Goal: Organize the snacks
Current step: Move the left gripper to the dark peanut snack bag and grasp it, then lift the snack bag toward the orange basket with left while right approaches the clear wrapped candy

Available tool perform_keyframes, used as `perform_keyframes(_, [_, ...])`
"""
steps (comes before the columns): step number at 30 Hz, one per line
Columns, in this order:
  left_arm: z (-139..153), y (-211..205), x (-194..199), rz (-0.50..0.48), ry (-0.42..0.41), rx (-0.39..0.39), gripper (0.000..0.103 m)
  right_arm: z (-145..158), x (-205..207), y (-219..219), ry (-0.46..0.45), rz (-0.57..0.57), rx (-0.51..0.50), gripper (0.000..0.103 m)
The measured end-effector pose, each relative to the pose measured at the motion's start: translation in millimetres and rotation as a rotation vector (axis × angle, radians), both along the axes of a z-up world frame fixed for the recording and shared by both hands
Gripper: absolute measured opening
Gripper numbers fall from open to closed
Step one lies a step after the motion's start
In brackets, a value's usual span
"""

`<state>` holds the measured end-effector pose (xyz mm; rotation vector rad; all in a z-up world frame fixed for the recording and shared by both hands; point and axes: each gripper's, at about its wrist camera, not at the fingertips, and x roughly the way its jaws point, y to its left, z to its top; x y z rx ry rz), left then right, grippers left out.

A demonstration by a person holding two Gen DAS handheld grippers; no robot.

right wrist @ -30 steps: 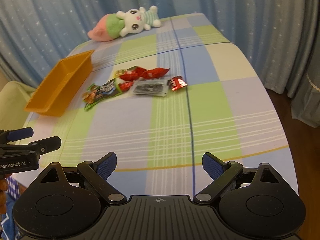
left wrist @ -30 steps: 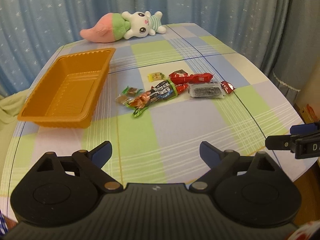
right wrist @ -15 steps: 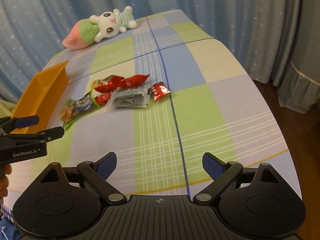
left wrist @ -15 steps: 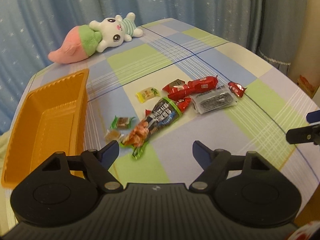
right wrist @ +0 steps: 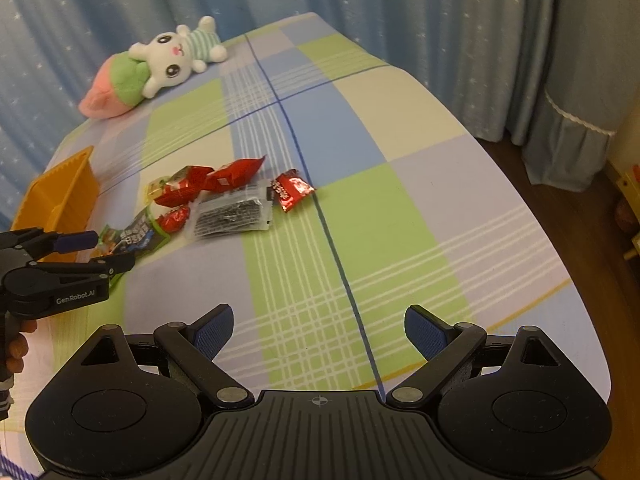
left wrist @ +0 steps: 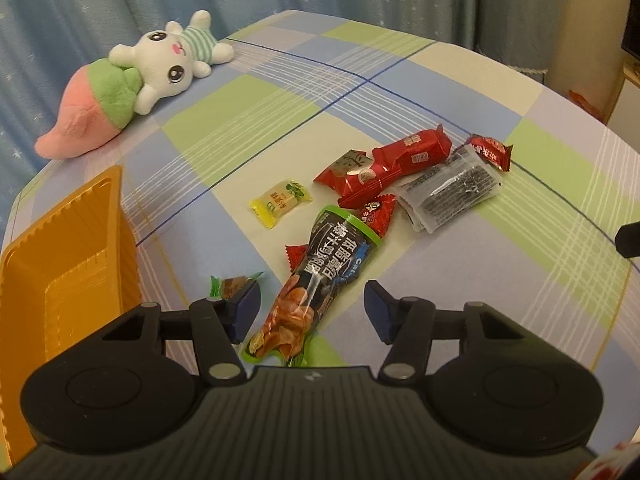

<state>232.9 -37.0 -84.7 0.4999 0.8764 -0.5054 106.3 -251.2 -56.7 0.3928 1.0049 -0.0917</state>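
Loose snacks lie on the checked tablecloth: a long dark chip bag point(left wrist: 320, 276), a yellow candy point(left wrist: 280, 202), red packets point(left wrist: 412, 152), a clear pack of dark strips point(left wrist: 452, 192) and a small green-ended candy point(left wrist: 232, 284). My left gripper point(left wrist: 312, 308) hangs low over the chip bag's near end. Its jaws are closing with the bag between them, and the pads do not press on it. In the right wrist view the left gripper point(right wrist: 100, 254) reaches the chip bag point(right wrist: 138, 236). Nearer the front edge, my right gripper point(right wrist: 320, 326) stands open over bare cloth.
An orange tray point(left wrist: 80, 240) stands at the left, empty as far as I can see, also shown as the tray point(right wrist: 60, 204). A plush rabbit point(left wrist: 140, 76) lies at the far left corner. Curtains hang behind the table. The table edge drops to floor on the right.
My left gripper has moved forward and down onto the chip bag, rolling a little, and its jaws have narrowed. The right gripper shifted slightly and stayed open.
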Motion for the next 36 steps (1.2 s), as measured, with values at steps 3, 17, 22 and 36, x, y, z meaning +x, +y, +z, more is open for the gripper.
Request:
perform_keyframes(3, [-6, -3, 5, -0.029, 0.013, 0.022, 0.051, 0, -1, 2, 0.011, -0.022, -0.001, 0.092])
perform_keyframes(17, [-2, 15, -12, 0.009, 0.116, -0.065, 0.025, 1, 1, 20, 0.028, -0.075, 0.001, 0.092])
perform_keyframes(22, [0, 23, -26, 0.024, 0.16, -0.108, 0.025, 2, 5, 32, 0.029, -0.071, -0.009, 0.092])
perform_keyframes(36, [-13, 21, -23, -0.004, 0.153, -0.122, 0.026, 2, 1, 46, 0.034, -0.058, -0.042, 0.092])
